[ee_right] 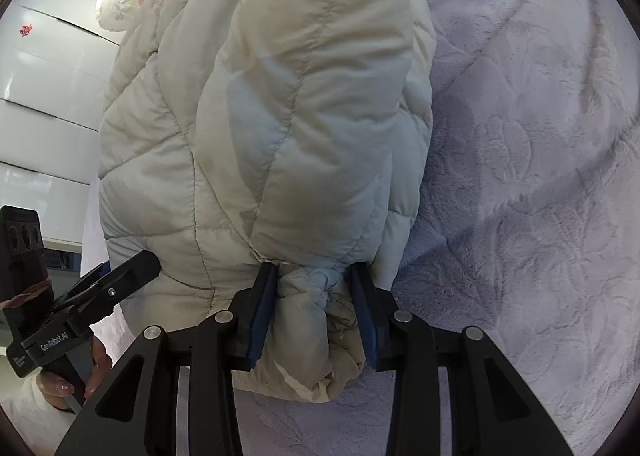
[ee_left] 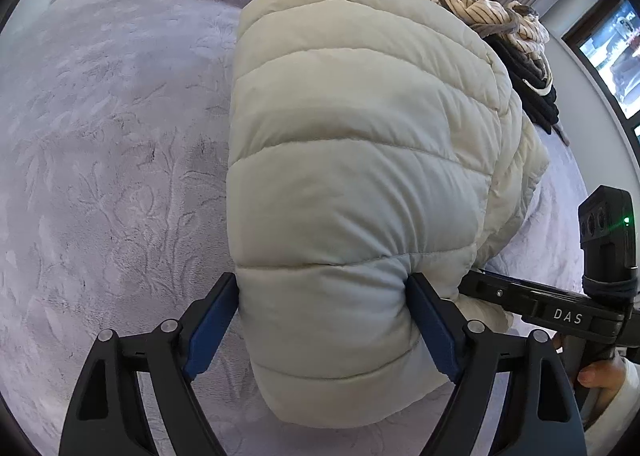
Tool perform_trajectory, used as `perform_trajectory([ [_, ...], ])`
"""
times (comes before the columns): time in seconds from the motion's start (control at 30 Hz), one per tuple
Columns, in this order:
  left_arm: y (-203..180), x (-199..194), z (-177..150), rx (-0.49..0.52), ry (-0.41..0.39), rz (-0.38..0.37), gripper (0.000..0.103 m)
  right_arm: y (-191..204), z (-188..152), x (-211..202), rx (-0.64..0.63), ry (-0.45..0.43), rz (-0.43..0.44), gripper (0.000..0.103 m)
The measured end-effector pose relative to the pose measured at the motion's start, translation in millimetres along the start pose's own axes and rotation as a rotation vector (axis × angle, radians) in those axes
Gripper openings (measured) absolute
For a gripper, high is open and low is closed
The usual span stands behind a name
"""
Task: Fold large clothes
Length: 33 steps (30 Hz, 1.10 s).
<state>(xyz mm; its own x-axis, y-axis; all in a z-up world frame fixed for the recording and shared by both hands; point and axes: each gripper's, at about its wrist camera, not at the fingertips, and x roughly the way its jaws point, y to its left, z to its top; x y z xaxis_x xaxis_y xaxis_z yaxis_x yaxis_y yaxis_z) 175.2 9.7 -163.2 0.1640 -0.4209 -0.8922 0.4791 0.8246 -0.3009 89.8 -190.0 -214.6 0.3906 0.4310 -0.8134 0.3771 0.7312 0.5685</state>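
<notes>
A cream quilted puffer jacket (ee_left: 360, 144) lies folded into a thick bundle on a lavender embossed bedspread (ee_left: 112, 144). My left gripper (ee_left: 322, 280) has its jaws wide apart around the bundle's near end, and both blue pads dent the padding. In the right wrist view the same jacket (ee_right: 280, 116) fills the middle. My right gripper (ee_right: 312, 270) is shut on a bunched fold of its near edge. The right gripper's black body (ee_left: 560, 312) shows at the right of the left view, held by a hand (ee_left: 600, 376).
A heap of striped (ee_left: 480, 12) and dark (ee_left: 536, 88) clothes lies beyond the jacket. A window (ee_left: 612, 56) is at the far right. White cabinet panels (ee_right: 48, 104) and a round patterned cushion (ee_right: 120, 6) stand left of the bed. Bedspread (ee_right: 520, 176) stretches to the right.
</notes>
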Motion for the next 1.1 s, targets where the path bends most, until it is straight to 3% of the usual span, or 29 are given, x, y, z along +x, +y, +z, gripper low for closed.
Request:
perform_trajectory([
  [0.4,-9,-16,9,-0.019,-0.006,0.022,0.085,12,13,-30,0.027,0.013,-0.011,0.042],
  [0.67,-12,-29,11,-0.020,-0.024,0.023,0.085,27,50,-84,0.036,-0.162,-0.019,0.042],
  [0.83,-15,-37,9,-0.020,-0.026,0.019,0.085,22,65,-80,0.065,-0.150,-0.036,0.042],
  [1.1,-16,-48,10,-0.027,-0.030,0.014,0.085,30,58,-79,0.065,-0.125,-0.037,0.042],
])
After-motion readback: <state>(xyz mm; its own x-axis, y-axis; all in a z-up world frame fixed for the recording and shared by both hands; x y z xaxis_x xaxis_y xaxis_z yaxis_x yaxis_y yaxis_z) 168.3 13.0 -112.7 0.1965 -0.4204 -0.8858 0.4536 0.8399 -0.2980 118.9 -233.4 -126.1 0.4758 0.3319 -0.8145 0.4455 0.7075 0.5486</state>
